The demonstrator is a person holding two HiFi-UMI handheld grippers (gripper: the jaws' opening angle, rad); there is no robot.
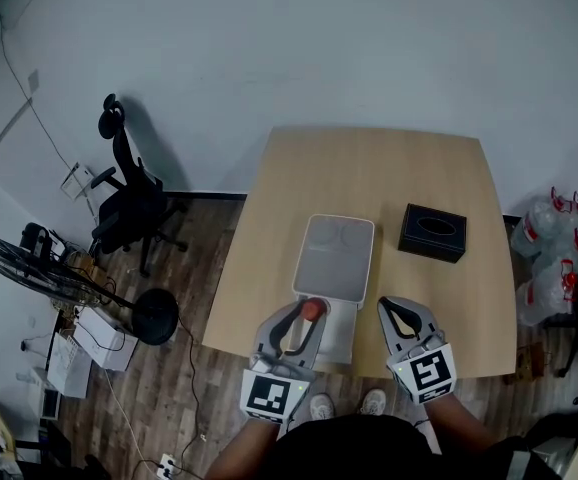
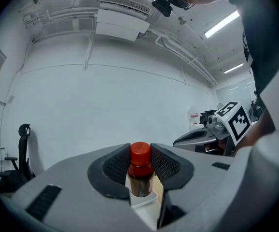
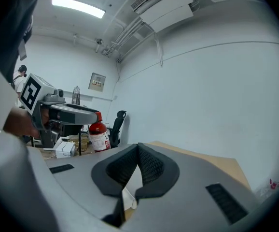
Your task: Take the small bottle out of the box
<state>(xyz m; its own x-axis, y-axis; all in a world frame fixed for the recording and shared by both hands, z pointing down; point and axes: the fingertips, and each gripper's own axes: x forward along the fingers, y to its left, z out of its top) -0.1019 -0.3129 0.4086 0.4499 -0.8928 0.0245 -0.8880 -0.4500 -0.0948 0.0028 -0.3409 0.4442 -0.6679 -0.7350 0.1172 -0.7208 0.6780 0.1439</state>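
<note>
Status: the grab is done. Left claw is clenched on the small bottle, pads pressing either side at neck and shoulder, just under the red cap.

The bottle sits over the near end of the open white box, at the near edge of the counter. In the left gripper view a white edge of the box shows right below the bottle's base. I can't tell if it's fully clear of the box or only partway up (head view is too small to settle it).

My read: past halfway. The pick is made but the extraction isn't finished. Left to do: get the base over the box wall, carry it aside, set it on bare counter, let go.

Orientation: the bottle stands upright, long axis vertical, cap up, dark body hanging below the pads. The claw comes at it level, so the axis runs square across the jaws. No visible tilt.

Right claw is closed on nothing, tips together, hovering just right of the box. Black tissue box sits further back on the right, well apart from the action.
</note>
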